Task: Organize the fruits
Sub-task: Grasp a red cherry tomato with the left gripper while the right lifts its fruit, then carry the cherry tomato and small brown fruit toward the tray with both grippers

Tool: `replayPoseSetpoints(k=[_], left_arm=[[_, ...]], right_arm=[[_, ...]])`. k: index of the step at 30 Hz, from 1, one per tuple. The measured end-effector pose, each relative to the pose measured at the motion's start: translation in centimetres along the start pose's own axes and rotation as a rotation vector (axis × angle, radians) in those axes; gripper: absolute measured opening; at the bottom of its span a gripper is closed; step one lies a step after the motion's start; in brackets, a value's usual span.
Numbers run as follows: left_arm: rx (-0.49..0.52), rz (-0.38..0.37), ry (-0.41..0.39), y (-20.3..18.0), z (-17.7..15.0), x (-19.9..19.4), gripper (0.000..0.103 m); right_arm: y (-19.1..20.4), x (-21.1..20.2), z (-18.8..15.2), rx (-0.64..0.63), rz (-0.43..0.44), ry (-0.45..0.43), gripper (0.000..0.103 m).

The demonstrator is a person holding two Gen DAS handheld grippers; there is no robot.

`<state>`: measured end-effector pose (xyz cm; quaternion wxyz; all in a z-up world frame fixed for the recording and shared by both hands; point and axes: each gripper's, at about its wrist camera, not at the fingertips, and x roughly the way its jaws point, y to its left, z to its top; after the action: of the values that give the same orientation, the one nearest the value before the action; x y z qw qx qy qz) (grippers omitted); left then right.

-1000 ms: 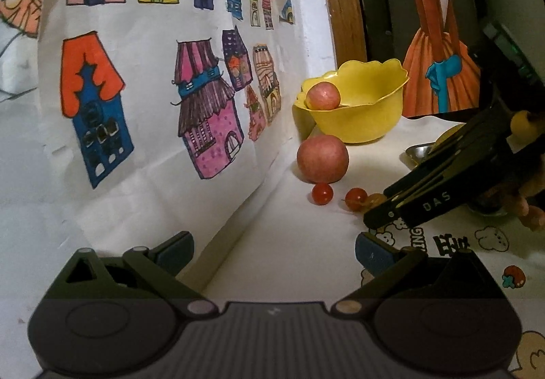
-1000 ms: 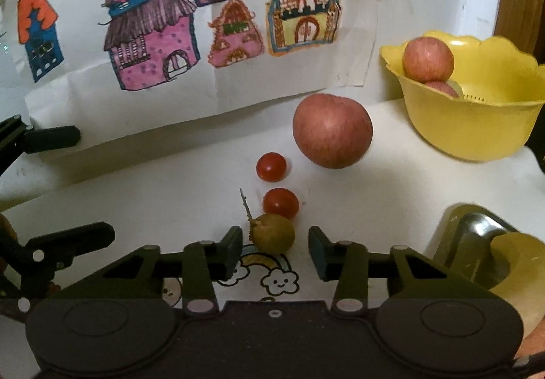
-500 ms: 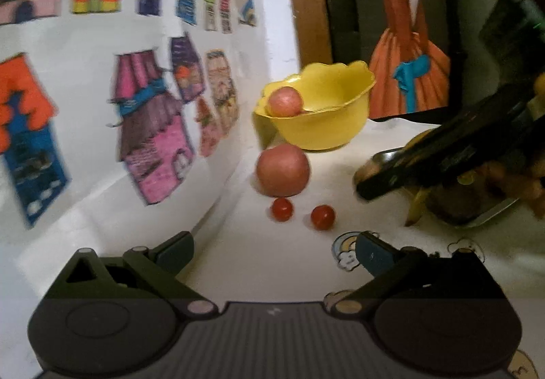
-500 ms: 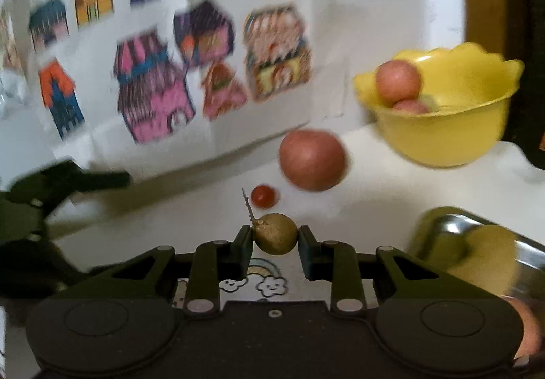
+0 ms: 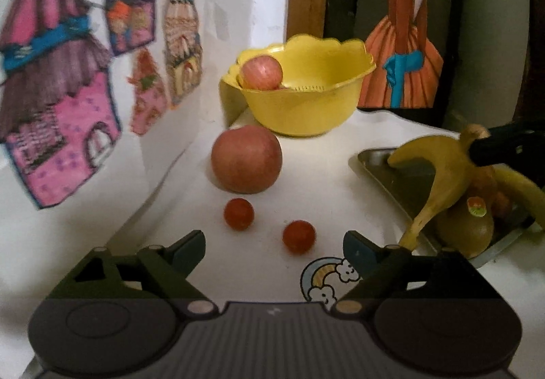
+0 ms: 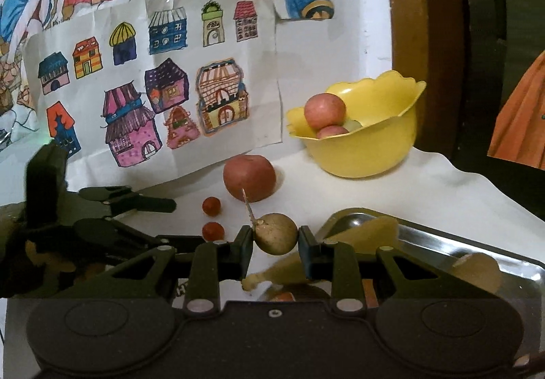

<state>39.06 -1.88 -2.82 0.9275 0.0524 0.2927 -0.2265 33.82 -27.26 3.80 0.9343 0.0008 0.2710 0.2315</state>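
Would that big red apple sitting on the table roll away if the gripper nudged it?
Probably a little: the big red apple is round and rests free on the flat white table. It looks heavy for its size, so likely a short wobble. The open left gripper might slip on its smooth skin.

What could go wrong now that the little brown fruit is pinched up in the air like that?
The small brown fruit is round and held only at its sides by the right gripper, so it might slip and drop. The metal tray already holds a banana and other fruit, leaving little room. The two cherry tomatoes lie loose before the open left gripper and could roll if nudged.
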Motion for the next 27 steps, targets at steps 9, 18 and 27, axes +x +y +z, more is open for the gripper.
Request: replayPoseSetpoints(k=[9, 18, 27], left_arm=[[-0.008, -0.002, 0.061, -0.5, 0.6, 2.0, 0.062], [0.014, 0.011, 0.060, -1.8, 0.8, 2.3, 0.031], [-0.037, 0.011, 0.013, -2.9, 1.5, 1.0, 0.026]], right_arm=[[-1.4, -1.1, -1.3, 0.018, -0.016, -0.004, 0.031], [-2.8, -1.6, -2.3, 0.055, -0.040, -0.004, 0.031], [-5.4, -4.3, -2.9, 0.103, -0.111, -0.052, 0.031]])
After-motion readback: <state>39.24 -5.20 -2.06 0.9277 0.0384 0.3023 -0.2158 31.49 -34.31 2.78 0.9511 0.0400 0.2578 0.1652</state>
